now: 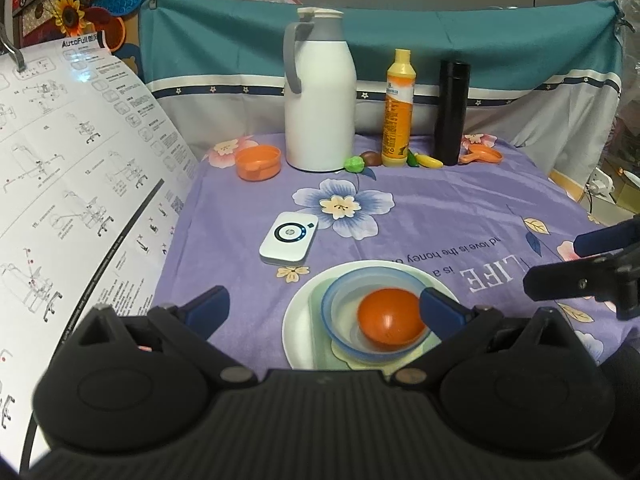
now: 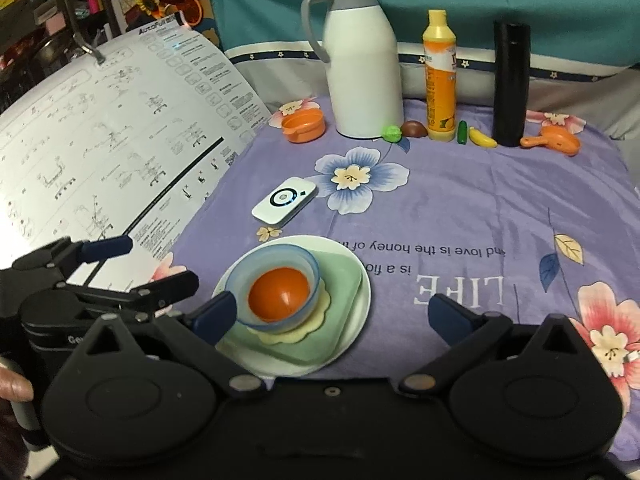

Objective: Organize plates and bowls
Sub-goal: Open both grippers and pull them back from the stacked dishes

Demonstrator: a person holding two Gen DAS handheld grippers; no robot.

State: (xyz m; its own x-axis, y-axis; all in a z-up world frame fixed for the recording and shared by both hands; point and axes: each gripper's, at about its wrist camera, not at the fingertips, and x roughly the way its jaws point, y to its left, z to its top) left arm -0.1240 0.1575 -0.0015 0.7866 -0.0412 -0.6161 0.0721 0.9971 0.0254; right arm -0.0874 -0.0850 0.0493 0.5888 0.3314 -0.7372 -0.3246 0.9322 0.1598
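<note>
A stack stands on the purple flowered cloth. From the bottom it is a white round plate (image 1: pixel 296 320) (image 2: pixel 360 308), a green square plate (image 1: pixel 318 320) (image 2: pixel 340 276), a pale flower-shaped dish (image 2: pixel 320 304), a clear blue bowl (image 1: pixel 340 292) (image 2: pixel 280 256) and a small orange bowl (image 1: pixel 390 316) (image 2: pixel 280 292). My left gripper (image 1: pixel 324 312) (image 2: pixel 140 266) hovers open at the stack's left. My right gripper (image 2: pixel 332 316) (image 1: pixel 580 260) hovers open at its right. Neither holds anything.
Along the back stand a white jug (image 1: pixel 320 104), a yellow bottle (image 1: pixel 396 112), a black flask (image 1: pixel 452 112), an orange cup (image 1: pixel 258 162), an orange scoop (image 1: pixel 482 156) and toy fruit (image 1: pixel 354 163). A white device (image 1: pixel 289 238) lies mid-cloth. An instruction sheet (image 1: pixel 80 184) hangs left.
</note>
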